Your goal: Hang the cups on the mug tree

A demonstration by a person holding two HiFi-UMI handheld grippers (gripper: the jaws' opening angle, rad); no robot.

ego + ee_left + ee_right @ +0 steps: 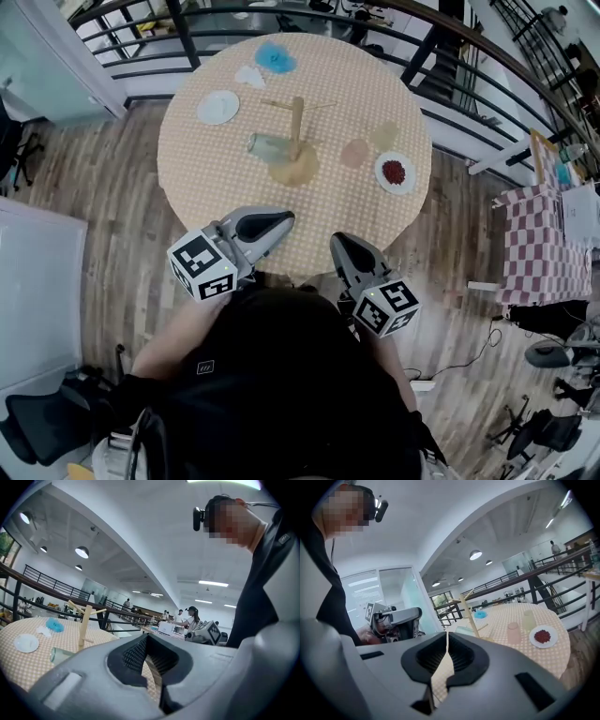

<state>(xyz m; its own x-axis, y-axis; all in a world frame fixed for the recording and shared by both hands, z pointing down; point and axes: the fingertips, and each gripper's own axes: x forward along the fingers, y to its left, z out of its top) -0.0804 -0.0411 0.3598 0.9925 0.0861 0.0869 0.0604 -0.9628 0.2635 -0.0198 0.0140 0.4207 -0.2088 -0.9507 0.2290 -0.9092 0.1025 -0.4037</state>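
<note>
A wooden mug tree (pixel 296 141) stands in the middle of the round checkered table (pixel 206 169). A clear cup (pixel 269 145) lies on its side against the tree's base. To the right of the tree a pink cup (pixel 354 153) and a pale yellow-green cup (pixel 384 136) stand upside down. My left gripper (pixel 281 221) and right gripper (pixel 339 246) hover at the table's near edge, both shut and empty. The left gripper view shows the tree (pixel 84 625) and the lying cup (pixel 61 654) beyond the closed jaws. The right gripper view shows the tree (pixel 469 613), the pink cup (pixel 513 632) and the yellow-green cup (pixel 528 619).
A small plate of red bits (pixel 395 172) sits at the table's right, a white plate (pixel 217 107) at its left. A blue thing (pixel 276 58) and a white napkin (pixel 249 77) lie at the far side. A black railing (pixel 441 37) runs behind the table.
</note>
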